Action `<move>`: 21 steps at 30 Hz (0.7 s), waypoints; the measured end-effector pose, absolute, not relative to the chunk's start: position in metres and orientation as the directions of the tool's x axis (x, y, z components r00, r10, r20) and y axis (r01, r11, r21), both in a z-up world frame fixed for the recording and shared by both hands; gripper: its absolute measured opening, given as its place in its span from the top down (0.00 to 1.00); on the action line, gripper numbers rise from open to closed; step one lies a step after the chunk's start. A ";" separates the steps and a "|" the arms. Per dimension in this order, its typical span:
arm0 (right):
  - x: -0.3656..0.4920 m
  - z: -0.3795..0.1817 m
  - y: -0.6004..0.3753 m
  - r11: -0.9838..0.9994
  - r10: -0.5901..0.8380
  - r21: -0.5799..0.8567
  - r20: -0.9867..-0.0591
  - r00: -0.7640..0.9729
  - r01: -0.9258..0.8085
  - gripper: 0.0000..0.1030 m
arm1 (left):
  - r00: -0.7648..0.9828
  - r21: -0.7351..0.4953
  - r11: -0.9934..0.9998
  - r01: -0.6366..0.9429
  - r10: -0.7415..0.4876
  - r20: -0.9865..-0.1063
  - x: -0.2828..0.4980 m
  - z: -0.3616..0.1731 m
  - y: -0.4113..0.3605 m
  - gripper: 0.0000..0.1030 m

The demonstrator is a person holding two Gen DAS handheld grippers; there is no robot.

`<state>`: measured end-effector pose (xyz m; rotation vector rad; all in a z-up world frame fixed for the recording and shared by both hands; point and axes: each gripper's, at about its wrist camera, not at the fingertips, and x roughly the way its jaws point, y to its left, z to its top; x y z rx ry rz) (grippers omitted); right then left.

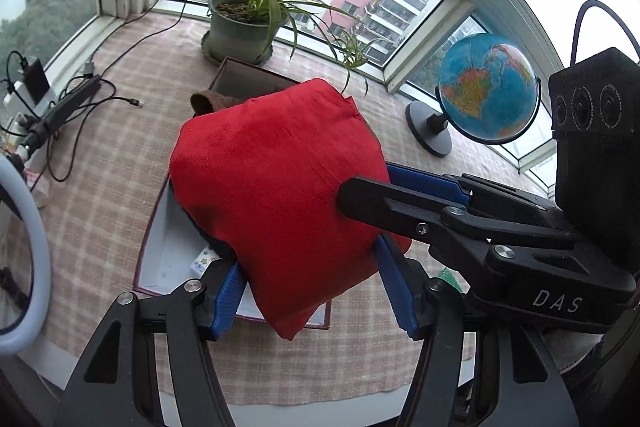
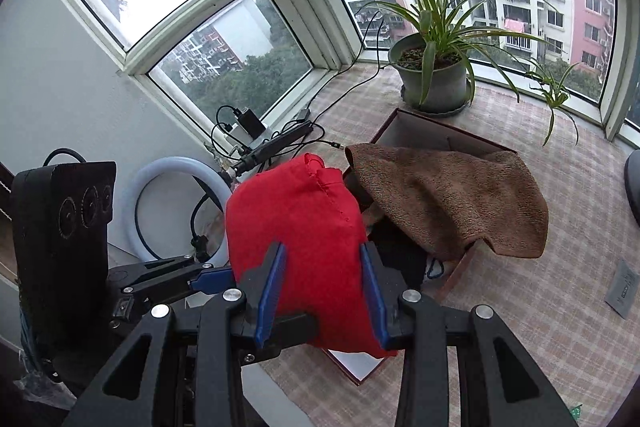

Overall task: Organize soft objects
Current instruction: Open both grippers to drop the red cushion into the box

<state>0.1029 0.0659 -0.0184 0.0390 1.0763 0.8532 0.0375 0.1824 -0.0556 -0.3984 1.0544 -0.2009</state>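
Note:
A red cloth bundle is held up over an open box with a dark red rim. My left gripper is shut on the bundle's lower edge between its blue pads. My right gripper is shut on the same red cloth from the other side; it enters the left wrist view from the right. A brown towel drapes over the box's far part. Dark items lie inside the box, mostly hidden.
A potted spider plant stands behind the box by the window. A globe stands at the right. Cables, a power strip and a white ring light lie at the left. A checked cloth covers the sill.

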 end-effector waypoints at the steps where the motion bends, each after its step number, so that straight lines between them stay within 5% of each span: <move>1: 0.104 -0.020 0.070 0.691 0.623 0.416 -0.758 0.194 -0.591 0.67 | 0.485 -0.412 0.911 -0.033 -0.346 -0.803 0.039 -0.056 0.185 0.40; 13: 0.121 -0.030 0.088 0.712 0.599 0.406 -0.777 0.194 -0.573 0.68 | 0.456 -0.379 0.925 -0.028 -0.326 -0.828 0.057 -0.064 0.197 0.40; 16: 0.123 -0.030 0.089 0.715 0.592 0.395 -0.782 0.198 -0.577 0.67 | 0.450 -0.329 0.943 -0.048 -0.273 -0.850 0.062 -0.067 0.202 0.33; 18: 0.125 -0.029 0.087 0.724 0.586 0.382 -0.780 0.219 -0.574 0.45 | 0.449 -0.329 0.942 -0.062 -0.268 -0.852 0.063 -0.070 0.206 0.28; 21: 0.127 -0.025 0.082 0.740 0.585 0.372 -0.767 0.264 -0.560 0.32 | 0.442 -0.330 0.941 -0.079 -0.264 -0.857 0.063 -0.074 0.210 0.28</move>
